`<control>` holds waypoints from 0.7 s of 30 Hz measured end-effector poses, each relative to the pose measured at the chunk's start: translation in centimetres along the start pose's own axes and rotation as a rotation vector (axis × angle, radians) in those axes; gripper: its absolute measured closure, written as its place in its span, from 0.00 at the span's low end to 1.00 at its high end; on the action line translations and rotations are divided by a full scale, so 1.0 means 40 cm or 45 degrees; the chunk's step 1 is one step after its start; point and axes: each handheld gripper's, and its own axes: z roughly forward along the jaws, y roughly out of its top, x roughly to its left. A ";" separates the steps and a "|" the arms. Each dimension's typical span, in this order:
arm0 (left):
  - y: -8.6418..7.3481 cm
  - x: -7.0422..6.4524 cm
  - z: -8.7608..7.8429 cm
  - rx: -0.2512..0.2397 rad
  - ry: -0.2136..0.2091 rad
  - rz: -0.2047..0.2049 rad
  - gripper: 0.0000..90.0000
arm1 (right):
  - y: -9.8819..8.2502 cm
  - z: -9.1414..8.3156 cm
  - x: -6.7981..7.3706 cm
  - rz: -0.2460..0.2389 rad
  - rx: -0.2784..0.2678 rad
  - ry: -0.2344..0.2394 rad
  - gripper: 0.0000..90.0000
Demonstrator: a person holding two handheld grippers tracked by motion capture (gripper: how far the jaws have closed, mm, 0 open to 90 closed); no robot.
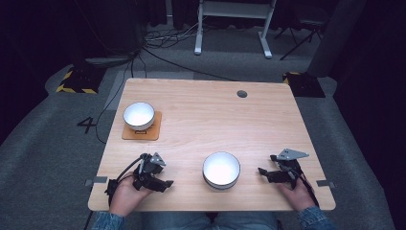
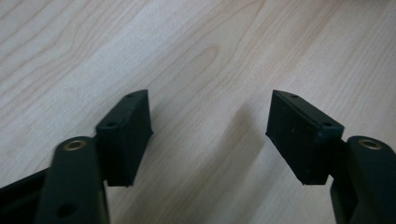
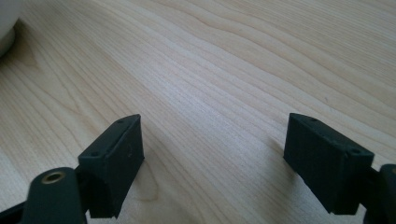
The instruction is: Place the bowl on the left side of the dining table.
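floor: grey carpet (image 1: 43,143) | far: white desk frame (image 1: 234,24), cables (image 1: 167,38) | surroundings: dark | hazard-striped plates (image 1: 76,81)

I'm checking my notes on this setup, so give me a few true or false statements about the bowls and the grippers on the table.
1. The smaller white bowl sits on a square brown coaster. True.
2. The larger white bowl lies between the two grippers. True.
3. The left gripper is shut on a bowl. False: its jaws stand open over bare light wooden table.
4. The right gripper holds the coaster. False: it is open and holds nothing.
5. Both bowls stand upright. True.
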 end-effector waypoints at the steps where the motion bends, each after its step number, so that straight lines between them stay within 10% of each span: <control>1: -0.001 -0.004 0.003 -0.001 0.007 -0.002 0.30 | 0.000 0.000 0.000 0.000 0.000 0.000 0.22; 6: -0.006 -0.014 0.021 -0.052 0.046 0.074 0.24 | 0.000 0.000 0.000 0.000 0.000 0.000 0.22; 14: -0.019 -0.022 0.056 -0.176 0.026 0.083 0.00 | 0.000 0.000 0.000 0.002 0.000 -0.001 0.22; 21: -0.015 -0.022 0.059 -0.175 0.035 0.074 0.00 | 0.000 0.000 0.000 -0.001 0.000 0.000 0.22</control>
